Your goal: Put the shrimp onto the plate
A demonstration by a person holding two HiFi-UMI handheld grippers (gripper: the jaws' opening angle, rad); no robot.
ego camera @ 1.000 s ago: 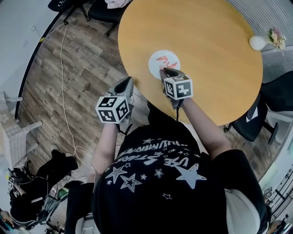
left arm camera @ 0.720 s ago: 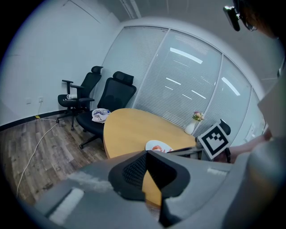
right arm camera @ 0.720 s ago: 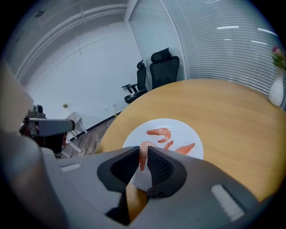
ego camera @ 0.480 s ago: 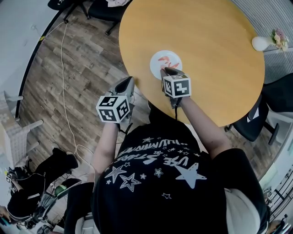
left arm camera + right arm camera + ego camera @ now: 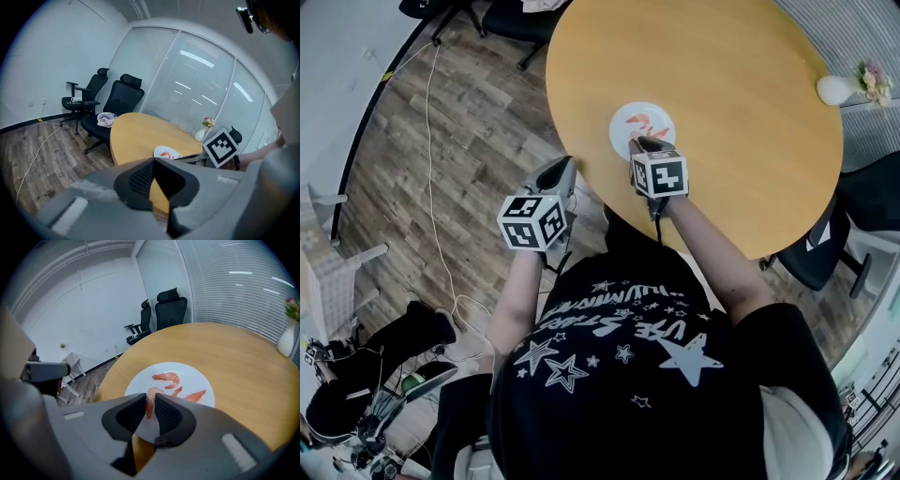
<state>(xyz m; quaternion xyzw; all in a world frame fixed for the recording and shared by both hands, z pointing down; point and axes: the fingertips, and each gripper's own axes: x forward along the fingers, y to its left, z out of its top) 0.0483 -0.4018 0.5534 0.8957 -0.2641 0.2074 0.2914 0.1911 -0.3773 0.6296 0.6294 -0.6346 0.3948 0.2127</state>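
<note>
Looking along the right tongs (image 5: 151, 402), they're pinching a shrimp (image 5: 151, 393): the jaws are sitting almost together with only the pink body between them, and its curved end is poking out past the tips. That shrimp is hanging over the 7 o'clock edge of the white plate (image 5: 199, 378). A curled shrimp (image 5: 166, 377) is lying near the plate's middle, and two straighter shrimp (image 5: 194, 395) are lying toward 4 o'clock, one of them half hidden behind the tongs.

In the head view the right tongs (image 5: 639, 143) are reaching over the plate (image 5: 622, 122) from its 6 o'clock side, and the plate is sitting on the round wooden counter (image 5: 722, 84) close to the near edge.

The left tongs (image 5: 158, 164) are sitting open a bit with nothing in them, just counter wood showing through the gap. From above, the left tongs (image 5: 565, 167) are hanging at about 8 o'clock from the plate, right by the counter's rim. A white vase (image 5: 832, 89) with flowers is standing way over at 2 o'clock.
</note>
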